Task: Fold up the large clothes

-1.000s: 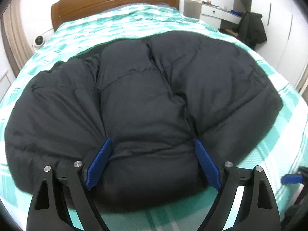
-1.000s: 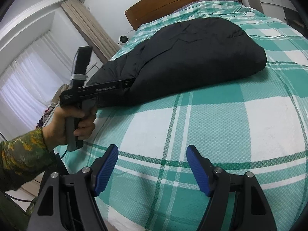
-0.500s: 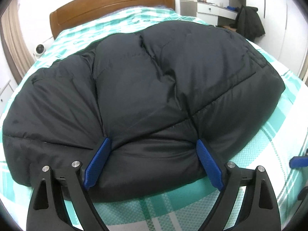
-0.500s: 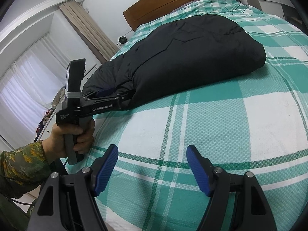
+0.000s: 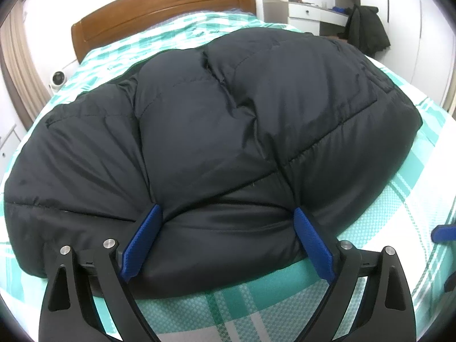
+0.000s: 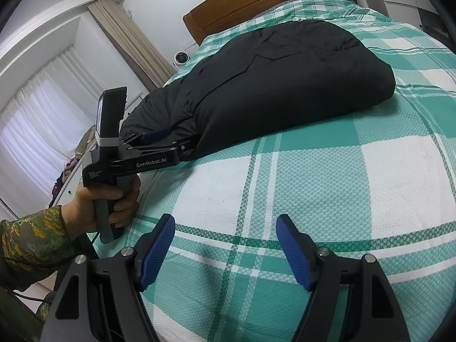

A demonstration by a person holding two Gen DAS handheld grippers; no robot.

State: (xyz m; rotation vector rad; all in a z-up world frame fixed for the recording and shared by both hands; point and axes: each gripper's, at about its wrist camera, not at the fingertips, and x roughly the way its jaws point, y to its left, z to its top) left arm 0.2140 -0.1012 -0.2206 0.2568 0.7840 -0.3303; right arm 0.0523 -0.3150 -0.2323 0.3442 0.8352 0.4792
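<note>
A large black puffer jacket (image 5: 216, 131) lies folded in a thick bundle on the green-and-white checked bed (image 5: 256, 307). My left gripper (image 5: 228, 228) is open wide, its blue fingers pressed against the jacket's near edge with padded fabric bulging between them. In the right wrist view the jacket (image 6: 285, 85) lies across the bed's far half, and the left gripper (image 6: 159, 142) pushes into its left end. My right gripper (image 6: 225, 245) is open and empty above the bare bedspread (image 6: 327, 188), apart from the jacket.
A wooden headboard (image 5: 159, 14) stands at the far end. A white desk (image 5: 307, 11) and a dark coat on a chair (image 5: 367, 28) are at the back right. Curtains (image 6: 134, 42) and a small white fan (image 6: 181, 57) are on the left side.
My left gripper has pushed forward and lower into the jacket's near edge, so the jacket fills more of its view. The right gripper has stayed almost still and open.
</note>
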